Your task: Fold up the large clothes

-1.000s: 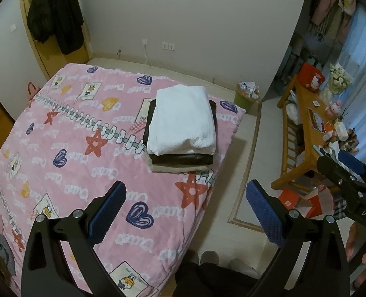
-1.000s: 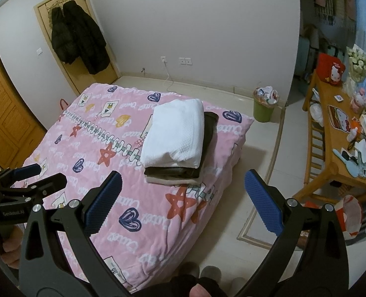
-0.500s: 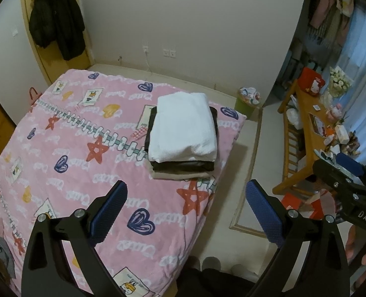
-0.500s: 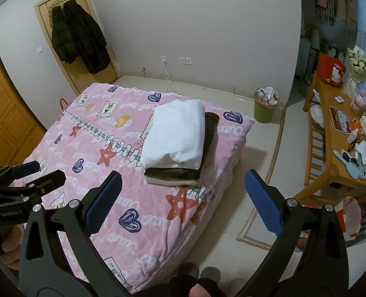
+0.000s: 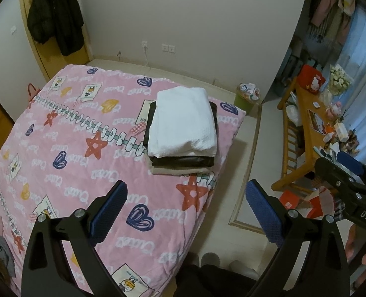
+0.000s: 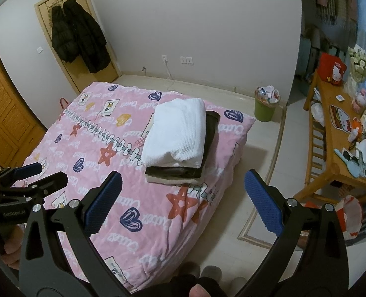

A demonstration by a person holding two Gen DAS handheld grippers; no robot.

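Left tool (image 5: 186, 209): held aloft, blue-padded fingers spread wide, nothing between them. Right tool (image 6: 183, 201): same, level alongside.

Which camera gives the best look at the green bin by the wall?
The right wrist view: the green bin stands whole on the floor, rubbish heaped on top. In the left wrist view the bin is partly hidden behind the bed corner.

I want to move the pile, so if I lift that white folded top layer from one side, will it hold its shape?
Probably not. The white folded garment looks soft and thick with rounded folds, so it would likely sag and unfold. It lies loose on the dark garment, so it may slide.
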